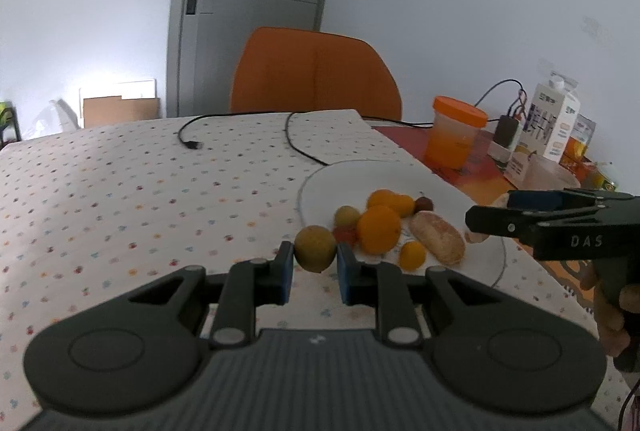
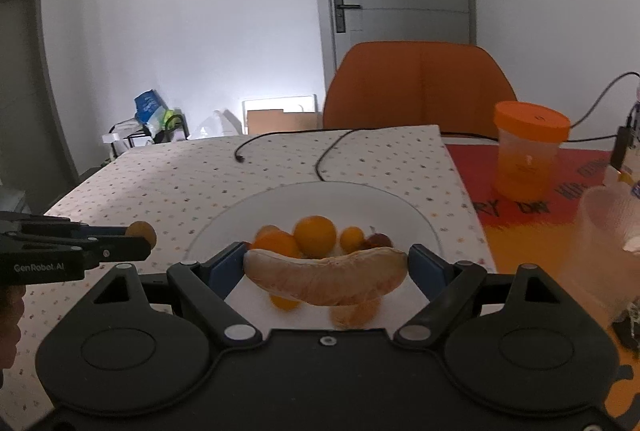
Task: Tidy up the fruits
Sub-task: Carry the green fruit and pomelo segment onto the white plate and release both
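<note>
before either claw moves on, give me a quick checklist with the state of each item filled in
1. Left claw has its fruit: ok, pads clamp a round olive-green fruit.
2. Right claw has its load: ok, a long pale curved fruit spans between the pads.
3. Free space on the white plate: ok, its far half is bare.
4. Fruit pile settled on the plate: ok, nothing over the rim.
5. Black cable clear of the plate: cannot tell, it runs right up to the far rim.
6. Claws clear of each other: ok, a gap shows between them.
</note>
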`<act>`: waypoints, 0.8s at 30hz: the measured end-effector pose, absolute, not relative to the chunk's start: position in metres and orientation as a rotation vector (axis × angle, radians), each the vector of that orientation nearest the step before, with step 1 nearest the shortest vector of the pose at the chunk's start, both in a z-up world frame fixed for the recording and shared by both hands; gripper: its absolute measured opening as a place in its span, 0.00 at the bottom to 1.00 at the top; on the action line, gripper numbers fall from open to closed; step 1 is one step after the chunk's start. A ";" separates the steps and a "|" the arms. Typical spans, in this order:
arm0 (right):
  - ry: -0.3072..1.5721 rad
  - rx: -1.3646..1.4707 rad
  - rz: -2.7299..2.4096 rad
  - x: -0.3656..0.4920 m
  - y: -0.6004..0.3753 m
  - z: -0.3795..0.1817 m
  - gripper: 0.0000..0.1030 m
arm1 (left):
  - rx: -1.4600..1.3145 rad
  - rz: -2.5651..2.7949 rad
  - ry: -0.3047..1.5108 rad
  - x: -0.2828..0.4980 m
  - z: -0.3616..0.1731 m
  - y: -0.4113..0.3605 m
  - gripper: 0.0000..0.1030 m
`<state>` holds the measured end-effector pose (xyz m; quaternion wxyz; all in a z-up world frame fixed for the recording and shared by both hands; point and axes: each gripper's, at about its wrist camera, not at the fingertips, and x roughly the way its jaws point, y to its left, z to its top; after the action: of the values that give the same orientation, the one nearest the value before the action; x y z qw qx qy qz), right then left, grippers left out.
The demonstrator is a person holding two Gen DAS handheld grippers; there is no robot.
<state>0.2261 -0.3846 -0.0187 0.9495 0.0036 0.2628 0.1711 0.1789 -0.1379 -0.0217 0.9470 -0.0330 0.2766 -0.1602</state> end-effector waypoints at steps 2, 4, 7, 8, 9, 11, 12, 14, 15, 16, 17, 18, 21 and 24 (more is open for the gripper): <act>0.537 0.009 0.343 0.226 -0.390 -0.020 0.82 | -0.061 -0.338 0.567 0.182 -0.023 -0.145 0.20; 0.543 0.011 0.339 0.225 -0.394 -0.021 0.82 | -0.054 -0.351 0.570 0.184 -0.024 -0.152 0.20; 0.551 0.009 0.341 0.226 -0.397 -0.022 0.82 | -0.048 -0.365 0.577 0.187 -0.027 -0.162 0.20; 0.555 0.009 0.344 0.225 -0.397 -0.023 0.82 | -0.046 -0.368 0.579 0.188 -0.027 -0.164 0.21; 0.558 0.008 0.347 0.226 -0.397 -0.023 0.82 | -0.048 -0.370 0.578 0.189 -0.028 -0.166 0.21; 0.564 0.004 0.352 0.226 -0.397 -0.025 0.82 | -0.059 -0.379 0.578 0.191 -0.030 -0.169 0.21; 0.566 0.002 0.354 0.227 -0.397 -0.027 0.82 | -0.060 -0.382 0.575 0.191 -0.030 -0.170 0.21; 0.567 -0.004 0.358 0.228 -0.396 -0.028 0.82 | -0.055 -0.382 0.569 0.191 -0.029 -0.172 0.21; 0.567 -0.004 0.357 0.228 -0.396 -0.028 0.82 | -0.055 -0.383 0.570 0.191 -0.029 -0.172 0.21; 0.569 -0.002 0.357 0.229 -0.396 -0.029 0.82 | -0.057 -0.383 0.573 0.192 -0.029 -0.171 0.22; 0.571 0.001 0.357 0.230 -0.395 -0.029 0.82 | -0.059 -0.381 0.574 0.192 -0.029 -0.170 0.22; 0.575 0.003 0.358 0.230 -0.394 -0.029 0.82 | -0.058 -0.376 0.574 0.191 -0.029 -0.169 0.23; 0.587 -0.001 0.373 0.232 -0.389 -0.032 0.82 | -0.058 -0.359 0.577 0.189 -0.029 -0.162 0.23; 0.602 -0.002 0.392 0.234 -0.381 -0.034 0.83 | -0.065 -0.335 0.584 0.186 -0.030 -0.150 0.24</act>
<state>0.2336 -0.3812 -0.0341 0.9362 -0.0011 0.2945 0.1919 0.1856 -0.1505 -0.0297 0.9434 -0.0317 0.2864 -0.1643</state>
